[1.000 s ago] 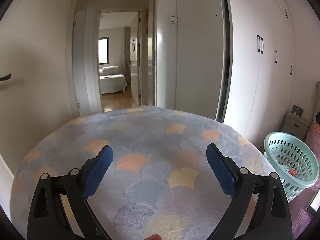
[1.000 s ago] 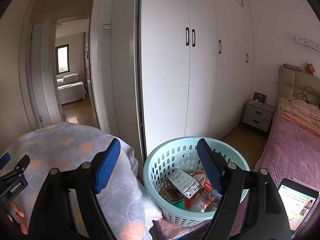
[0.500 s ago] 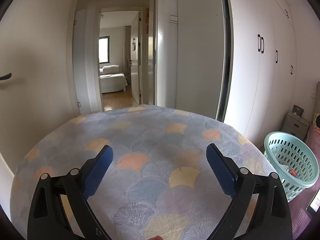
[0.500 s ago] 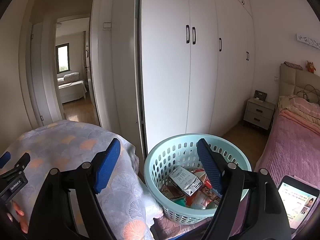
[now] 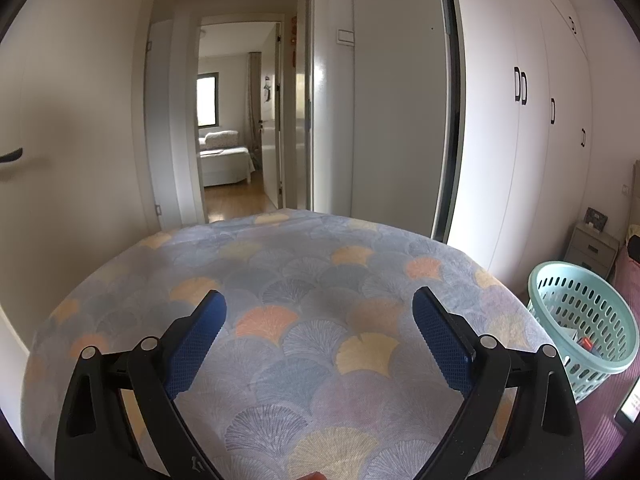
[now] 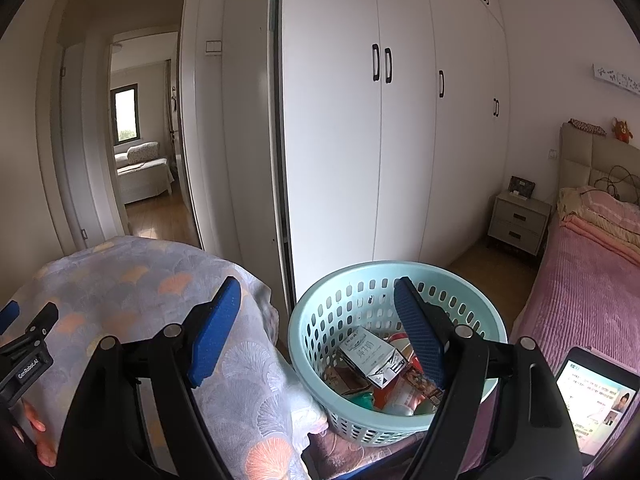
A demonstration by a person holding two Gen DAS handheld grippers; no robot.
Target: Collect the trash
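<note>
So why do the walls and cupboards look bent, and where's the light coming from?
Left wrist view: the fisheye lens bows the wardrobe and blacks out the corners; daylight comes from the far window, with a glare streak on the door. Right wrist view: the same bending; the wardrobe is evenly lit, the doorway side is dimmer, and the basket and the phone screen look sharp.
</note>
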